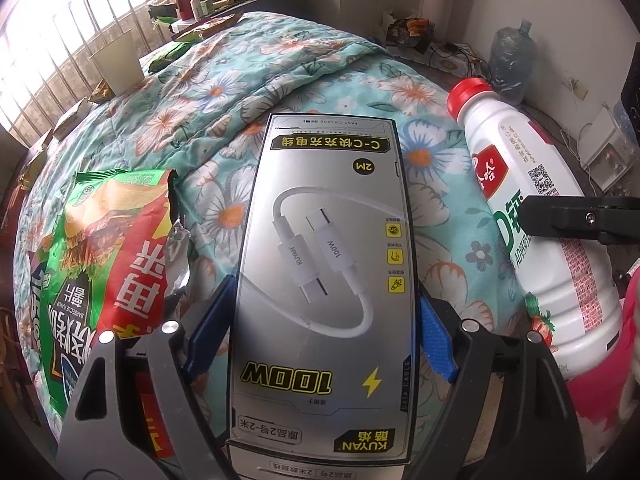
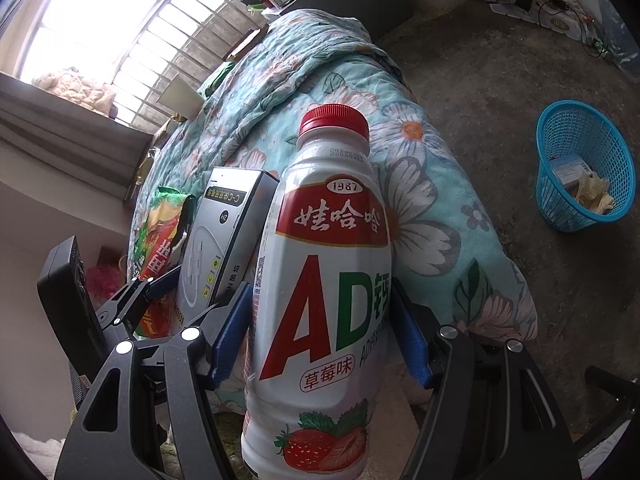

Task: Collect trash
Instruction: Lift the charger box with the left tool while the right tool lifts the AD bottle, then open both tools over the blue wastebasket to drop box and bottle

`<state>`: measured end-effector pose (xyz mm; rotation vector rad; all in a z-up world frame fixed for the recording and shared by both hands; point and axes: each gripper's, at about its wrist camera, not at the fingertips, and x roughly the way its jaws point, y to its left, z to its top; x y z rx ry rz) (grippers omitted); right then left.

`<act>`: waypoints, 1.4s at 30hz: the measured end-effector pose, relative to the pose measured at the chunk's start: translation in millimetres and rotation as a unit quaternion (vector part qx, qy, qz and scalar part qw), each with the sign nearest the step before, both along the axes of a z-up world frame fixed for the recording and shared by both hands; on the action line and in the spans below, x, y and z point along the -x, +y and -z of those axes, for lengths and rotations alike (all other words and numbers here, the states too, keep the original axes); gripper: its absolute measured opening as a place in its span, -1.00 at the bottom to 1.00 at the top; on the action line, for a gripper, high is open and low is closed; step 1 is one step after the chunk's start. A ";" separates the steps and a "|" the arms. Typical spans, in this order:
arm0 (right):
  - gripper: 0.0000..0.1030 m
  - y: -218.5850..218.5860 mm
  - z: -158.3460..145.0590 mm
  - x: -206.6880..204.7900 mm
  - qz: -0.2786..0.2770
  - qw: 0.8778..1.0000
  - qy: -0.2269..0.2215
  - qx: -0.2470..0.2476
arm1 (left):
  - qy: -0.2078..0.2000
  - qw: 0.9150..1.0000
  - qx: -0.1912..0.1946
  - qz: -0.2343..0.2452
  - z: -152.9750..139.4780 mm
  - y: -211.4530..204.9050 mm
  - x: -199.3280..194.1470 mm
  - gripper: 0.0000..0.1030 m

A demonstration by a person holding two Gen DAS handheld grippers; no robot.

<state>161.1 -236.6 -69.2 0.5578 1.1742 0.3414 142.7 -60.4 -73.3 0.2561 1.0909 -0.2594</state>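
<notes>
Left hand-held gripper (image 1: 324, 320): pads pinch box (image 1: 324, 264).
Right hand-held gripper (image 2: 320, 332): pads pinch bottle (image 2: 324, 280).
Bag (image 1: 108, 264): on bed (image 1: 240, 80), left of box.
Basket (image 2: 580, 168): on floor, far right.

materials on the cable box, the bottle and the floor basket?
Cable box: looks like printed cardboard, silver semi-gloss; sharp folded edges, soft sheen. Drink bottle: likely opaque white plastic, glossy printed label, ribbed red screw cap. Basket: blue moulded plastic, open lattice wall, looks matte.
</notes>
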 end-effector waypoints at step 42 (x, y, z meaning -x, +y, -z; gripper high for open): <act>0.24 -218.6 5.9 57.5 0.307 0.946 -0.038 -0.091 | 0.064 0.973 0.121 0.188 -52.9 -180.1 -81.2 0.50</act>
